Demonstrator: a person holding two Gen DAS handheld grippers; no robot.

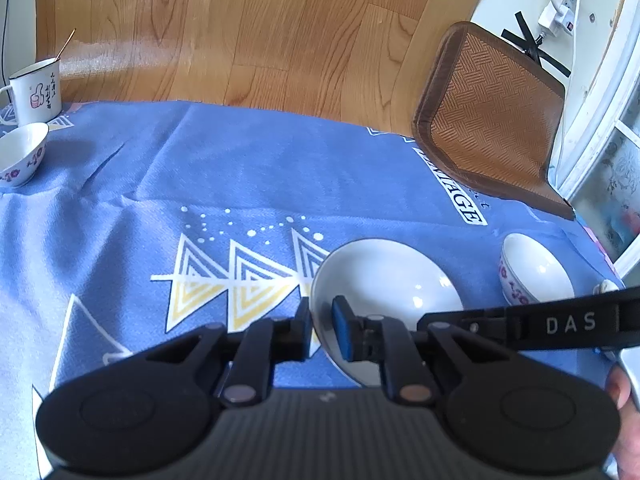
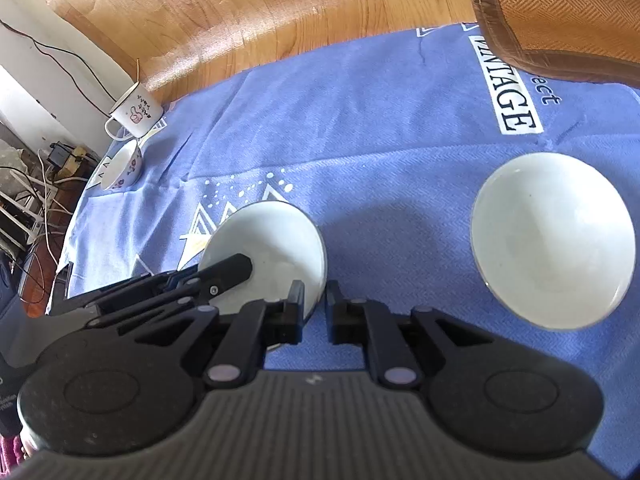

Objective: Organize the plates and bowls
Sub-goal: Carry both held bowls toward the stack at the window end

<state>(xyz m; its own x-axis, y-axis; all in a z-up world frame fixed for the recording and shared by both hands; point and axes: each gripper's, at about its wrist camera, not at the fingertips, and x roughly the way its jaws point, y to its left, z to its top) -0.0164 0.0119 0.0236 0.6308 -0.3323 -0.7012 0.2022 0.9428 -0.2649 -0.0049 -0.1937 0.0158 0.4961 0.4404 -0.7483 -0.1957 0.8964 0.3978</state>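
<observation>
- Porcelain in play: the white plate (image 1: 384, 280) lies near the middle of the table (image 1: 240, 168), on the blue cloth, and both tools are on it.
- The left hand-held gripper (image 1: 324, 326) has its jaws drawn almost together with the plate's left rim between them; it reads as a thin pinch on that edge.
- The right hand-held gripper (image 2: 314, 306) does the same on the opposite side. One finger is over the plate and one outside it, with only a narrow slot between for the rim.
- Handling call: the plate looks glazed, stiff and glossy, so probably slick under the pads and unforgiving if dropped. It seems moderately heavy for a grip this shallow.
- The rim is the only place to hold it, since the flat well offers nothing. Two opposite pinches should keep it level.
- The deep bowl (image 2: 552, 240) sits well apart to the right and has steeper walls, so its lip is the likely hold.
- The small flowered bowl (image 2: 122, 168) waits at the far left edge, just beside a mug (image 2: 136, 114).
- Risk to watch: the rim could slide out if either side tilts.
</observation>
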